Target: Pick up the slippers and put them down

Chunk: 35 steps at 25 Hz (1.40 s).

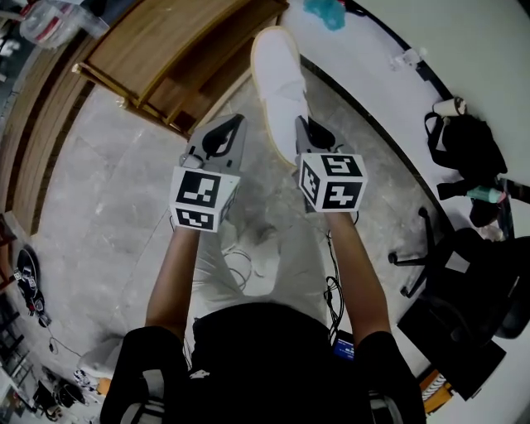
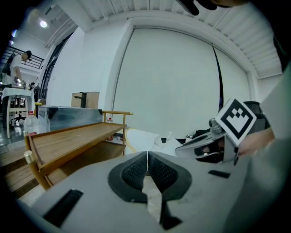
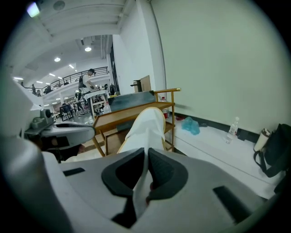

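Observation:
A white slipper (image 1: pixel 277 74) with a tan edge sticks out ahead of my right gripper (image 1: pixel 303 131), whose jaws are shut on its heel end. In the right gripper view the slipper (image 3: pixel 146 127) rises from between the dark pads (image 3: pixel 166 173) of the right gripper (image 3: pixel 146 157). My left gripper (image 1: pixel 233 126) is level with it on the left, apart from the slipper; its jaws are shut with nothing between them. In the left gripper view the left gripper (image 2: pixel 147 158) shows its pads meeting in a thin line. Only one slipper is in view.
A low wooden shelf rack (image 1: pixel 182 50) stands ahead on the left. A white raised floor strip (image 1: pixel 389 91) runs along the right, with a teal bag (image 1: pixel 325 10), a water bottle (image 1: pixel 410 58) and a black bag (image 1: pixel 464 145). A black office chair (image 1: pixel 464 273) stands at the right. Cables (image 1: pixel 240 265) lie on the grey floor.

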### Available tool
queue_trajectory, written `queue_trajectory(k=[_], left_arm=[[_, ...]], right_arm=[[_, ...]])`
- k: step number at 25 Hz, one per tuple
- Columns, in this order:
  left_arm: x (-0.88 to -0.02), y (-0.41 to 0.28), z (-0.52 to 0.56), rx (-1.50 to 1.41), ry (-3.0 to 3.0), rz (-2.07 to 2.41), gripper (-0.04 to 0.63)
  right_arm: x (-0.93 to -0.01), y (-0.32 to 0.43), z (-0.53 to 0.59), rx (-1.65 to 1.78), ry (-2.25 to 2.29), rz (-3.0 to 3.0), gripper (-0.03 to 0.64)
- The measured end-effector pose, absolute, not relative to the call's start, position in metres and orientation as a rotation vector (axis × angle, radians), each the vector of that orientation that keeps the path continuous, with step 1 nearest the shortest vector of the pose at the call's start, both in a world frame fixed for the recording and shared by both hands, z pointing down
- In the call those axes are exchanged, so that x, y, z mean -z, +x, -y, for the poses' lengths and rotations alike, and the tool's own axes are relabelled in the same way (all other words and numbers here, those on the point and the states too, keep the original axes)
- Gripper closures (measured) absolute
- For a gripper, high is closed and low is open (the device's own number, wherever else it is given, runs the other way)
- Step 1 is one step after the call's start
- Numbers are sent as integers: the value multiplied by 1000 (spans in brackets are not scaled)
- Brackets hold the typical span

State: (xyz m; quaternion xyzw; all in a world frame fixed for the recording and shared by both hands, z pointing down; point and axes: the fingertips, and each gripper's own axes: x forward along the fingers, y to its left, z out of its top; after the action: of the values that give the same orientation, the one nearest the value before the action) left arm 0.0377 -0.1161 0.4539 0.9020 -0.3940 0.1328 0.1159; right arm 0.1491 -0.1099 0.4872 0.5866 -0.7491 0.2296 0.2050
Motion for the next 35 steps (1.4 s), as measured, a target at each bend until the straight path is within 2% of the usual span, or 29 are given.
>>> queue_trajectory(k=[21,35], left_arm=[[-620,42,117,-441,2649,1161,589],[-695,45,120,-420,2675,1187,589]], right_arm=[[-650,151,110,-650,1607,2069,603],[-737,155,118,-637,1606,2110,603]])
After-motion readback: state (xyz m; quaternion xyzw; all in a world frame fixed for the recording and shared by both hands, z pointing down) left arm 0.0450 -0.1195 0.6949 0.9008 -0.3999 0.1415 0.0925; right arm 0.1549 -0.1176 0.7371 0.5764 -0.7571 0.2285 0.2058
